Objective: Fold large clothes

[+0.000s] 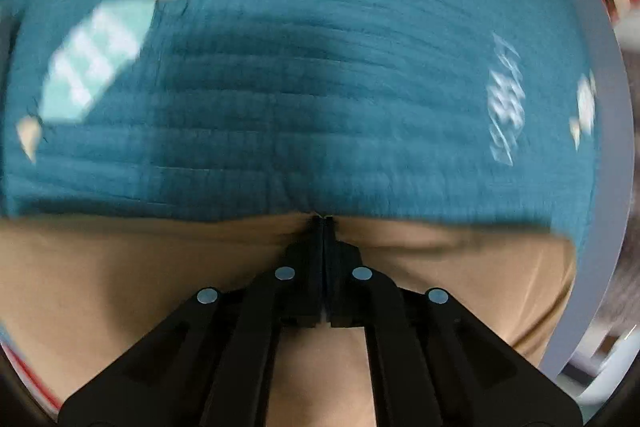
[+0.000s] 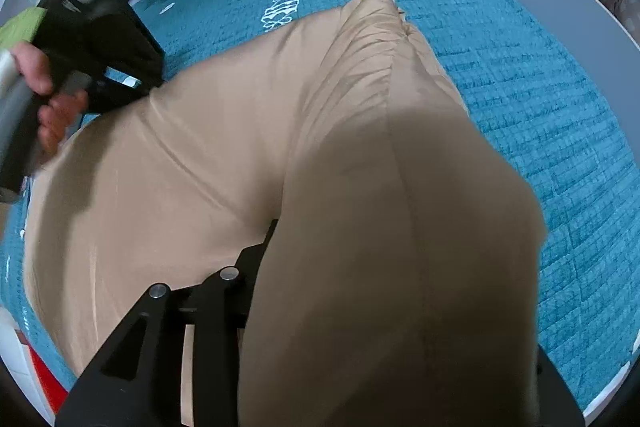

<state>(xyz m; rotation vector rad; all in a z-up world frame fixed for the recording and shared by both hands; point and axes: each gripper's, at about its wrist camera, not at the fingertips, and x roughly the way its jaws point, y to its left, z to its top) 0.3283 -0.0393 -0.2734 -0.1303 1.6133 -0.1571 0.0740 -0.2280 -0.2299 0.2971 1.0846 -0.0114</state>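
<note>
The tan garment (image 2: 248,163) lies spread on a teal quilt (image 2: 520,99) covering a bed with a grey rim (image 1: 616,131). The left tongs (image 1: 323,221) are clenched tight at the garment's far edge, where tan cloth meets quilt; whether any cloth is pinched between the tips I cannot tell. In the right wrist view a hand (image 2: 38,79) holds that tool at the garment's left edge. A raised fold of the garment drapes over the right tongs (image 2: 276,227), hiding their tips, so I cannot tell their state.
</note>
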